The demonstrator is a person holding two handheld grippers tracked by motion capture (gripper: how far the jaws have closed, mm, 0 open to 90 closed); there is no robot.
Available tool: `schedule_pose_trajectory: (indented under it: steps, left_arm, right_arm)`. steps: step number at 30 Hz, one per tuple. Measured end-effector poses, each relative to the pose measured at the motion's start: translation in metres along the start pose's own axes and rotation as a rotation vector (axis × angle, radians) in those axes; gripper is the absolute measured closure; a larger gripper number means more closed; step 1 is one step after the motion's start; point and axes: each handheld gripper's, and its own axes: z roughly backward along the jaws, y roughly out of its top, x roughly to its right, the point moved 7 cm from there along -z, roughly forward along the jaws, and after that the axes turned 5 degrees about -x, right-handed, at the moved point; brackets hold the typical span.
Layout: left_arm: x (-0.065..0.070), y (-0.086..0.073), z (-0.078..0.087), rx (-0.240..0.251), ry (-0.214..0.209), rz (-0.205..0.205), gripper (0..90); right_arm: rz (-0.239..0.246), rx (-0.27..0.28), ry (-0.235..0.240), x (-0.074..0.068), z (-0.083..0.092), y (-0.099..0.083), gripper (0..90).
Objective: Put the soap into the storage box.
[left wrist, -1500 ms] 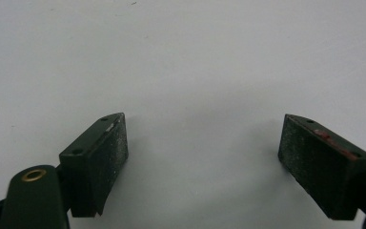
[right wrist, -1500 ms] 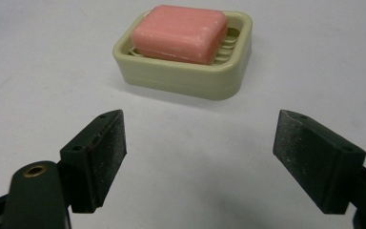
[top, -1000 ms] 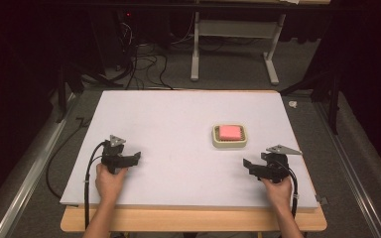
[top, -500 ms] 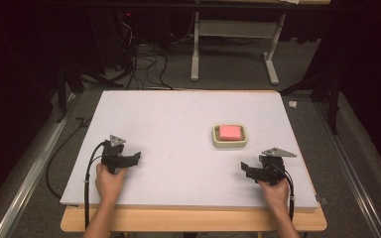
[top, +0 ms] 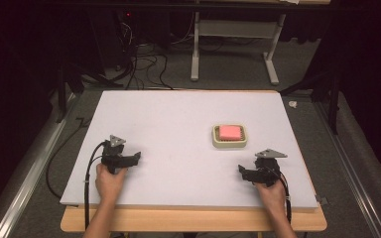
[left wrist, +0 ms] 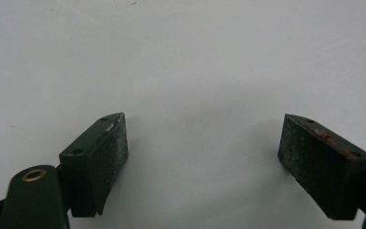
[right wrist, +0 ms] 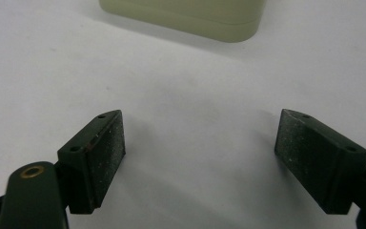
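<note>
A cream dish point(top: 229, 142) holding a pink block point(top: 230, 132) sits on the white board point(top: 178, 124), right of centre. In the right gripper view the dish's point(right wrist: 186, 19) side wall shows at the top edge, a short way beyond the jaws. My left gripper point(top: 123, 154) rests near the board's front left, held by a hand. It is open, with only bare board between its jaws point(left wrist: 205, 143). My right gripper point(top: 257, 169) rests near the front right, just in front of the dish. It too is open and holds nothing point(right wrist: 200, 143).
The board lies on a wooden table point(top: 193, 220) whose edge shows at the front. Cables point(top: 144, 64) and metal stand legs point(top: 273, 64) lie on the dark floor beyond. A metal rail point(top: 34, 163) runs along the left side.
The right gripper has shifted slightly toward the front edge and a little left. The left gripper has stayed put.
</note>
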Motion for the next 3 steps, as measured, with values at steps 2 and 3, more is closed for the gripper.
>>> schedule_pose_trajectory:
  steps: [2,3]
  left_arm:
    - [0.0,0.0001,-0.0001,0.002,0.0,0.001,17.5]
    - [0.0,0.0,0.0,0.0,0.0,0.0,17.5]
  right_arm:
    - [0.02,-0.008,-0.019,-0.0022,-0.0008,-0.0002,17.1]
    - [0.016,-0.008,-0.013,-0.0019,-0.0008,-0.0002,17.2]
